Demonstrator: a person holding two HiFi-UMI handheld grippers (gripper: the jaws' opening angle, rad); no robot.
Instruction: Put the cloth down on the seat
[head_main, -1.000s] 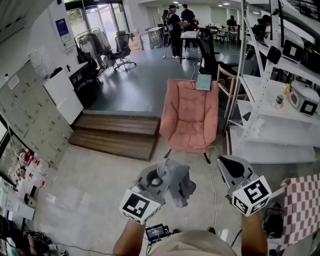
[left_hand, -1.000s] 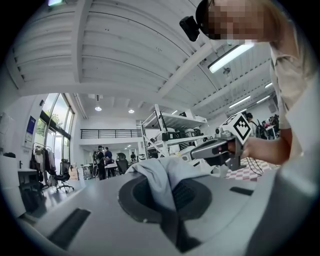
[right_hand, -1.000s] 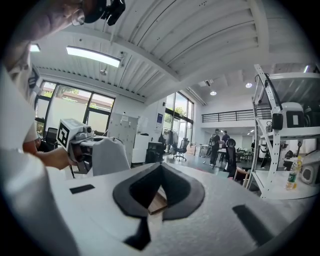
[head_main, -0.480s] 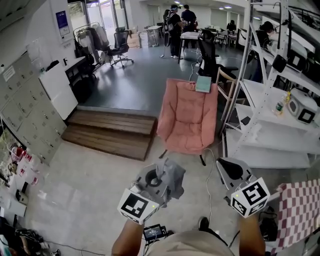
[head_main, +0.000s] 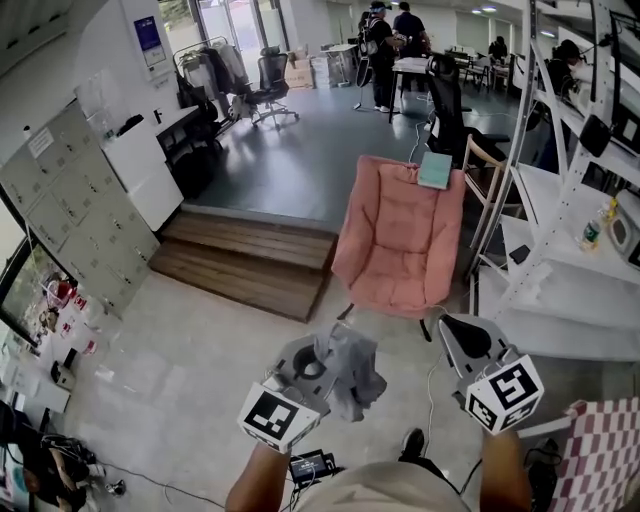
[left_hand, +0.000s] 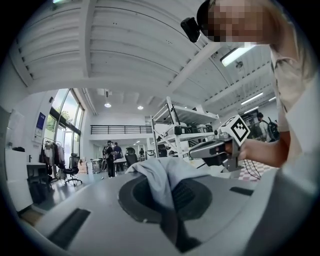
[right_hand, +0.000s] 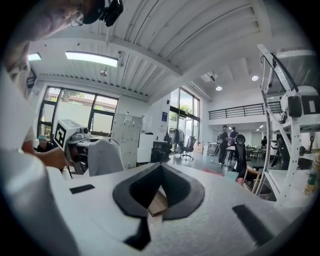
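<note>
Grey cloth (head_main: 352, 368), bunched and limp, hangs from the left gripper (head_main: 322, 358), whose tongs are pressed together and pinch one fold of it. It is in the air over the pale floor (head_main: 170, 380), well short of the front edge of the pink chair (head_main: 400, 235).

We judge the carry far from done: the seat (head_main: 395, 285) lies ahead, and none of the cloth is on it.

As we read it, several things could go wrong from here:
- **A dropped cloth.** Only a fold is caught and the loose bulk droops to the right of the jaws, so a jolt while walking could pull it free onto the floor.
- **A missed seat.** Let go too soon or from too high, the cloth could slide off the seat's sloping front edge.
- **A snagged step.** A pale cable (head_main: 432, 380) trails across the floor from near the chair's front legs toward the person's feet.
- **A knocked item.** A flat teal item (head_main: 435, 170) rests on the top edge of the chair's back, and a swung cloth might dislodge it.

Both forearms reach forward and low from the bottom of the head view. The left forearm (head_main: 262, 480) angles up and to the right, with its marker cube nearest the body. The right gripper (head_main: 462, 335) is held level with the left and apart from it. Its tongs are together on nothing, and it points toward the chair.
</note>
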